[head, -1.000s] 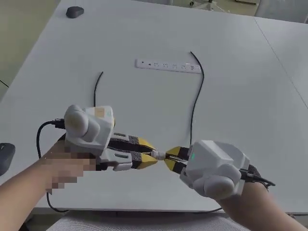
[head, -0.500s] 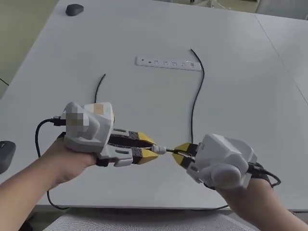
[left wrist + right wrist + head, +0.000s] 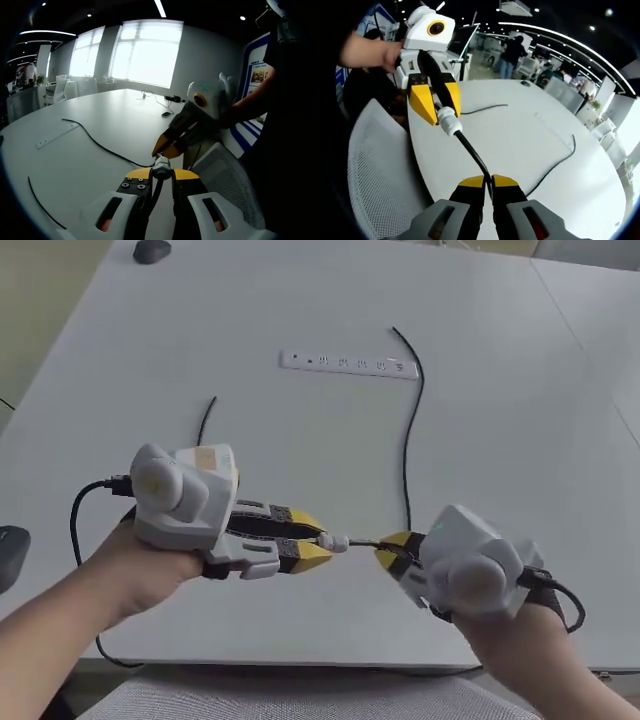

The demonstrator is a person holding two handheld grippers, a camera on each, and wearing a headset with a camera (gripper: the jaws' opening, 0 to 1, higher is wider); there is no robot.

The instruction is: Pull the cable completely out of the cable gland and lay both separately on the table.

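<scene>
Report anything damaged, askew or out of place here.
Nothing stands out. The left gripper clamps the cable gland, the right gripper clamps the cable, stretched between them above the table; the power strip lies flat.

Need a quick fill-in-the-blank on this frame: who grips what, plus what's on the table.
The left hand-held gripper is shut on the cable gland, coloured ____. The right hand-held gripper is shut on the cable, coloured ____. The power strip lies on the ____.
Missing: white; black; table.
</scene>
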